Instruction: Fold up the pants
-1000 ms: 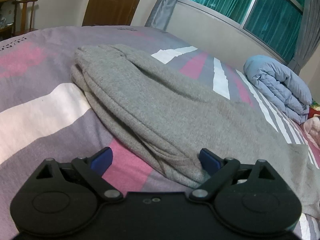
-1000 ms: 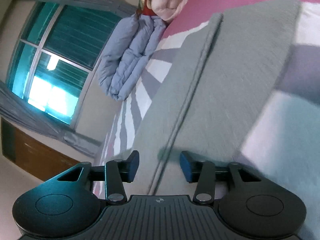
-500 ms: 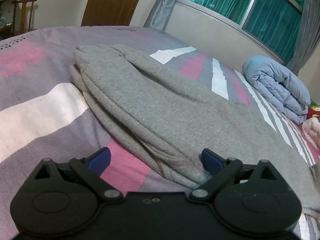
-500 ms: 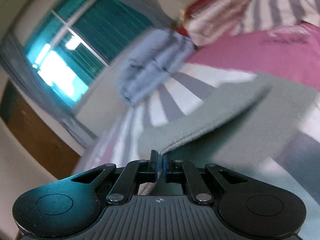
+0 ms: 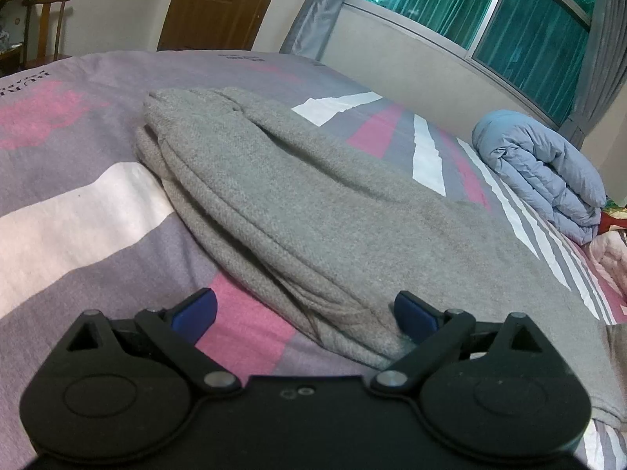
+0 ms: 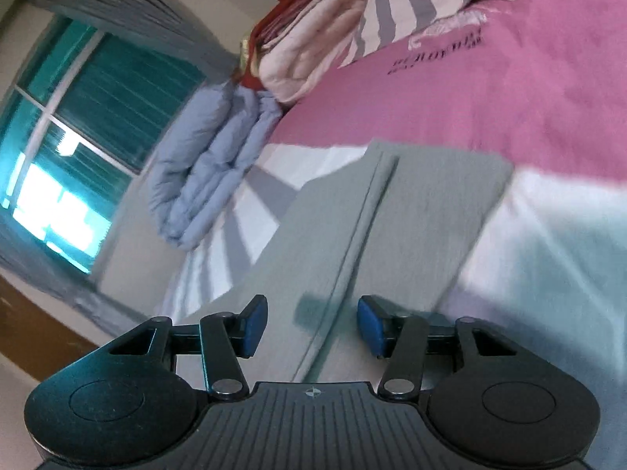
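Wide bed with a pink, grey and white striped cover (image 5: 78, 211), filling both views. Long grey knit pants (image 5: 313, 211) lie across its middle, doubled lengthwise, layered edges stacked along the near side; in the right wrist view the two leg ends (image 6: 411, 203) rest flat side by side, a seam line between them. Rolled pale-blue quilted duvet (image 5: 548, 172) sits near the window side of the bed, well apart from the pants. Left tool (image 5: 305, 313) released, blue pads spread wide either side of the folded edge, cloth between them but not pinched. Right tool (image 6: 312, 325) opening over the leg fabric, pads clear of the cloth, nothing gripped.
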Tool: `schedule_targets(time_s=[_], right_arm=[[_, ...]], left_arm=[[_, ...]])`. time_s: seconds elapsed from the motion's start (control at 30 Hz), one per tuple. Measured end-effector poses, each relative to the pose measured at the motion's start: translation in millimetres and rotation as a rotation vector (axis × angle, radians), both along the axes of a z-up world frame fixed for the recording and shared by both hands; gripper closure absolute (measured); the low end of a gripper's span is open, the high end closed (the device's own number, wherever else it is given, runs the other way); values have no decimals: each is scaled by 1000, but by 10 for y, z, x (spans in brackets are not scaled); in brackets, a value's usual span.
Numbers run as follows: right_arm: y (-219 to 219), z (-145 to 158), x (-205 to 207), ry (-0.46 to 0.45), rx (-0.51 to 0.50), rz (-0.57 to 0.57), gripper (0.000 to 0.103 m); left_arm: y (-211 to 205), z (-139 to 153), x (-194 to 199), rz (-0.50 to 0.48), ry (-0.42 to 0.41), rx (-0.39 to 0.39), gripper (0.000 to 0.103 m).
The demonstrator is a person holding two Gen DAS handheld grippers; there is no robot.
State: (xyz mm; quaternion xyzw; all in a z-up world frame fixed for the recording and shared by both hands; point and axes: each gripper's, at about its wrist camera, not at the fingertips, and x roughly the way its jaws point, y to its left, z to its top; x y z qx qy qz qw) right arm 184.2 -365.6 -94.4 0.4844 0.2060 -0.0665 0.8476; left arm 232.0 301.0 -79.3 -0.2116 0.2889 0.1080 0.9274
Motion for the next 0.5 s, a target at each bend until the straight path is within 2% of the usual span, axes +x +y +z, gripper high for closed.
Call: schedule_targets(time_s=[0.03,0.1,0.13,0.2,0.33,0.4,0.43,0.47,0.5], right_arm=[[-67,-8,66,10,-1,2,53],[-145,28,193,47,-25,1,94],[-188,37,184,64,-33,10,99],[-201,185,160,17,-77,26,99],[-175,493,-245,-82,-174,-4,99],[-162,356,-431,-45,-163,-30,98],[-164,214,-437,8,-156,-30,98],[-185,36,-395,70,-127,-16,99],[-238,-125,-407,61,-60,-7,99]], left_arm=[[-7,1,3,1,1,1,11],[-14,2,11,1,2,4,10],[-17,2,13,1,3,6,10],[-13,0,11,-1,2,6,10],[-9,-6,7,-3,-1,7,10],[-12,-9,9,-1,0,7,10],[-13,-8,14,-1,2,9,10],[-15,-7,14,-2,3,11,10],[-15,-5,12,-4,3,11,10]])
